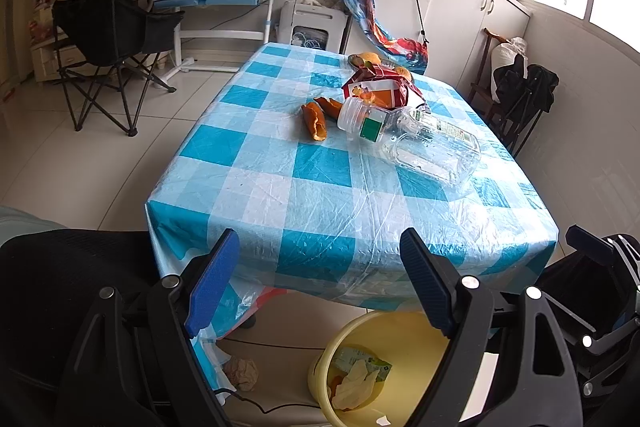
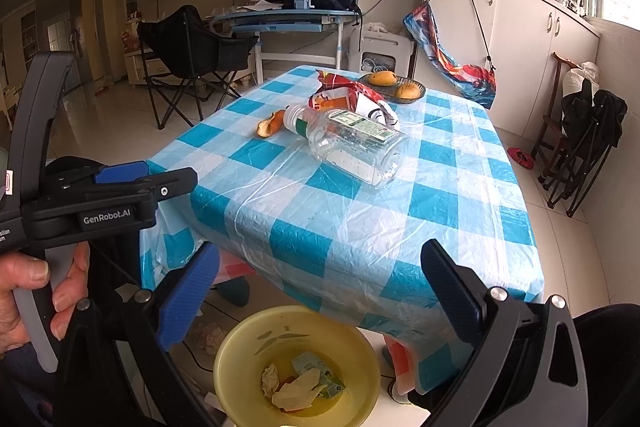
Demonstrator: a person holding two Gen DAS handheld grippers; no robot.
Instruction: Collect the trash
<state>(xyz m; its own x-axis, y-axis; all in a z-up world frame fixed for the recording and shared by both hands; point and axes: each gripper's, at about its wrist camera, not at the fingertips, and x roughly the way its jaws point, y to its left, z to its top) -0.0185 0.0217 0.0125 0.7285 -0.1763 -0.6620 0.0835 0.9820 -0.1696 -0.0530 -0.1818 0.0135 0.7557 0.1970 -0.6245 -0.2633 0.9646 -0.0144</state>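
A clear plastic bottle point(image 1: 416, 139) point(image 2: 352, 147) lies on its side on the checked tablecloth point(image 1: 320, 167). Beside it are orange peel point(image 1: 314, 121) point(image 2: 270, 125) and a crumpled red snack bag point(image 1: 380, 87) point(image 2: 352, 99). Below the table's near edge, a yellow bin point(image 1: 420, 339) point(image 2: 352, 355) holds paper and wrappers. My left gripper point(image 1: 320, 235) hovers open and empty over the near table edge. My right gripper point(image 2: 320, 249) is open and empty too, above the bin. A hand point(image 2: 40, 287) holds the left gripper's handle.
A plate with mangoes point(image 2: 394, 85) sits at the table's far end. Crumpled paper point(image 1: 242, 373) point(image 2: 210, 337) lies on the floor by the bin. There is a black mesh chair point(image 1: 60, 287) at near left, a folding chair point(image 1: 108, 39) beyond, and folded chairs point(image 2: 580, 139) at right.
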